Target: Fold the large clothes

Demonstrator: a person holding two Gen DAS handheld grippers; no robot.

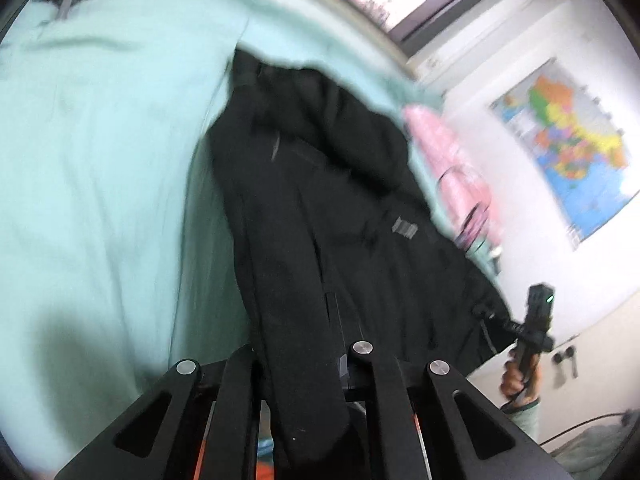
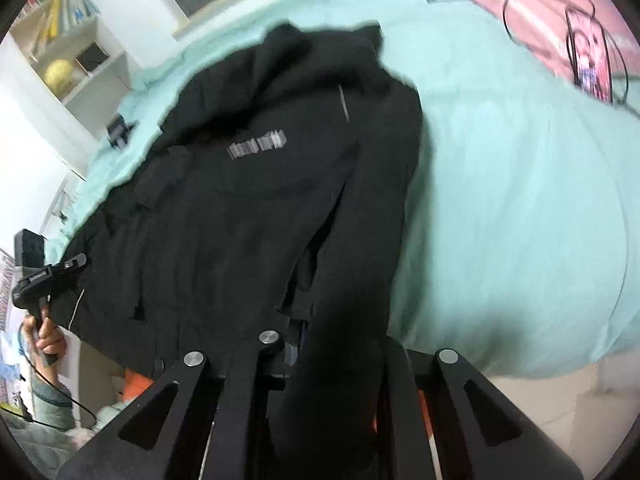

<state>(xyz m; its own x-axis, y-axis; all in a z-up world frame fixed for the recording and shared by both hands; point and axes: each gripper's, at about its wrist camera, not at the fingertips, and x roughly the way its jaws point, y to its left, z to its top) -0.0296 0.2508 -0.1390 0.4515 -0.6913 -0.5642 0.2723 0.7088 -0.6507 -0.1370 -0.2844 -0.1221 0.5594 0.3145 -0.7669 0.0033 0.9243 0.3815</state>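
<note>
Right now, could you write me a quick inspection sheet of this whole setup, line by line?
Surface: bed with mint-green sheet, wrinkled.
Job's things: black jacket spread on the bed, its near edge lifted toward both cameras.
Clutter: pink pillow with a phone on it; small dark device on the sheet.
Grippers: left gripper and right gripper each shut on black jacket fabric.
Cables: dark cable looping over the pillow.
Surroundings: window, wall map, bookshelf with a yellow ball.
</note>
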